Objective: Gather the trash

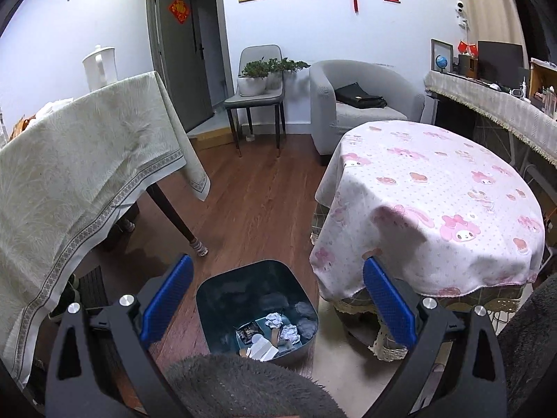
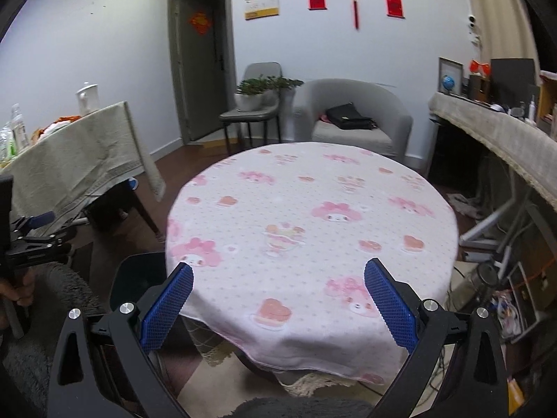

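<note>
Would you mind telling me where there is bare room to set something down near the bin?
The round table's pink cloth is bare across its whole top. Wood floor lies open between the beige-clothed table and the round table. The bin holds crumpled paper; the desk on the right is crowded.

The bin (image 1: 257, 310) stands on the floor between 2 tables (image 1: 87, 174) (image 1: 435, 202), holding what looks like crumpled paper (image 1: 275, 320)
</note>
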